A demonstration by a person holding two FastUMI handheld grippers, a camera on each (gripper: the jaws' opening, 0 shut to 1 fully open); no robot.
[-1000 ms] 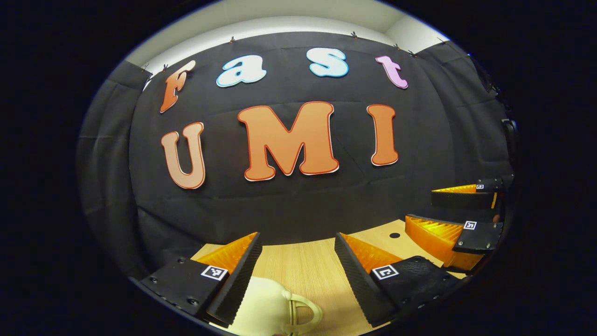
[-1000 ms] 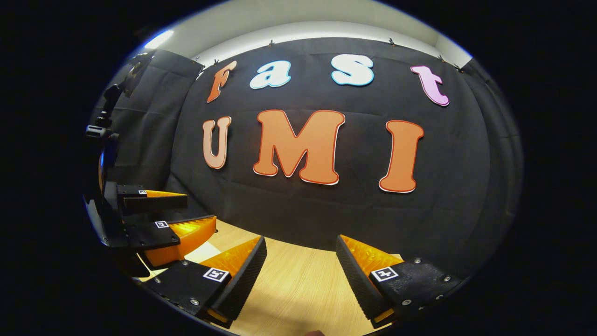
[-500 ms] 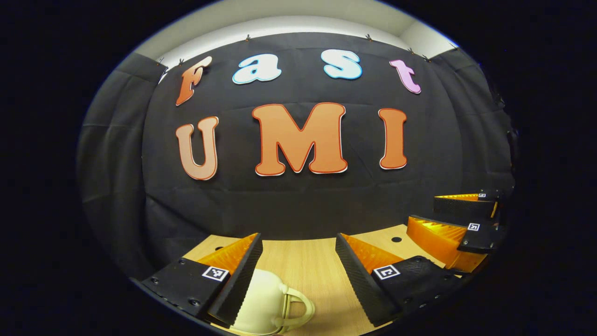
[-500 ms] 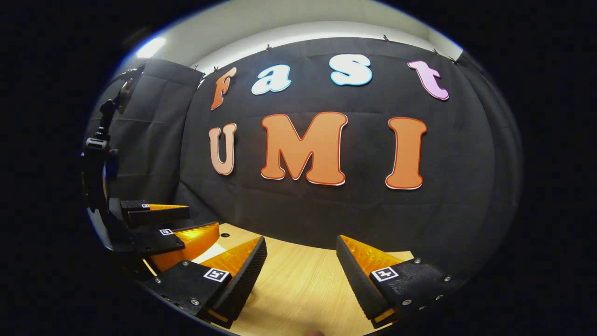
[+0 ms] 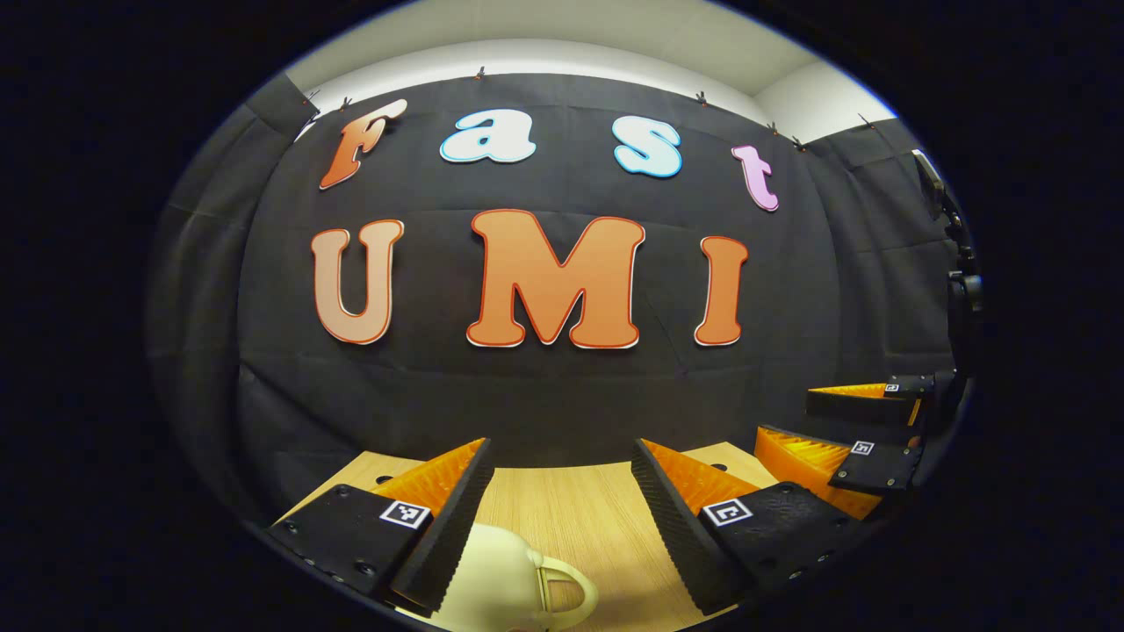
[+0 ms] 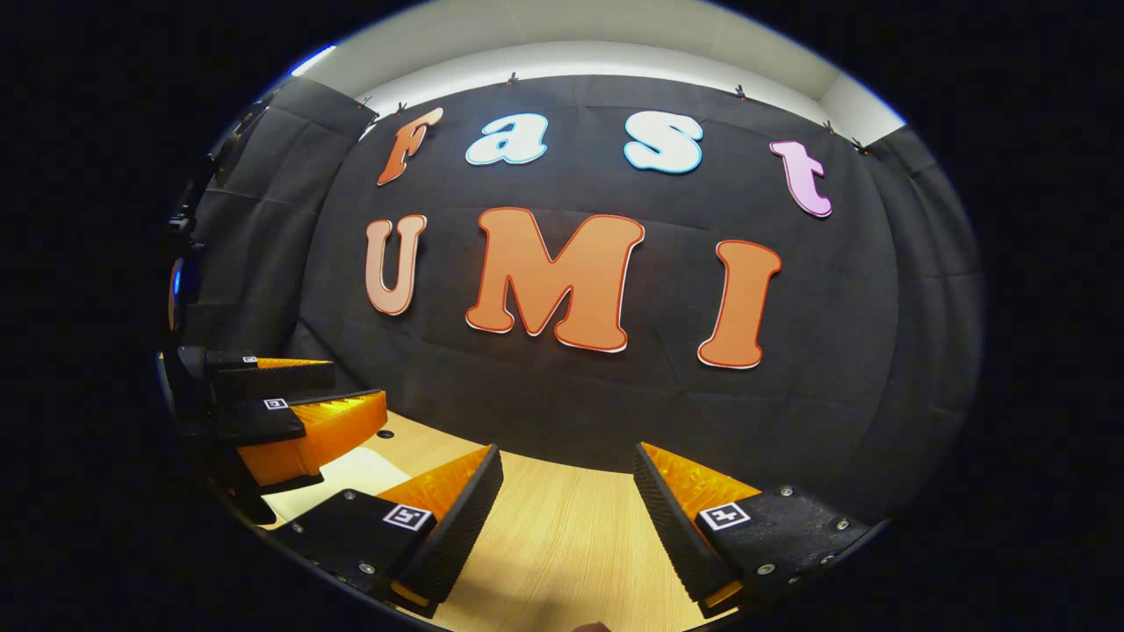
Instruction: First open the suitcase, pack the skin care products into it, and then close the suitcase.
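A cream, rounded suitcase [image 5: 500, 575] with a loop handle lies on the wooden table, low in the left gripper view. My left gripper [image 5: 560, 448] hovers just above it, open, with the case under its left finger and nothing pinched. At the right edge of that view my right gripper [image 5: 790, 414] hangs open, turned on its side. In the right gripper view the right gripper [image 6: 567, 452] is open over bare wood. The left gripper [image 6: 356, 384] shows at the left there, open, with a pale patch of the suitcase [image 6: 334, 474] beneath it.
The light wooden table [image 6: 562, 544] runs back to the black cloth wall. A small round hole [image 6: 385, 434] sits in the tabletop near the left gripper. A dark stand [image 5: 961, 281] rises at the far right of the left gripper view.
Both views have swayed a little; the wall sits slightly lower in the left gripper view. Both grippers stay open and the suitcase has not moved.
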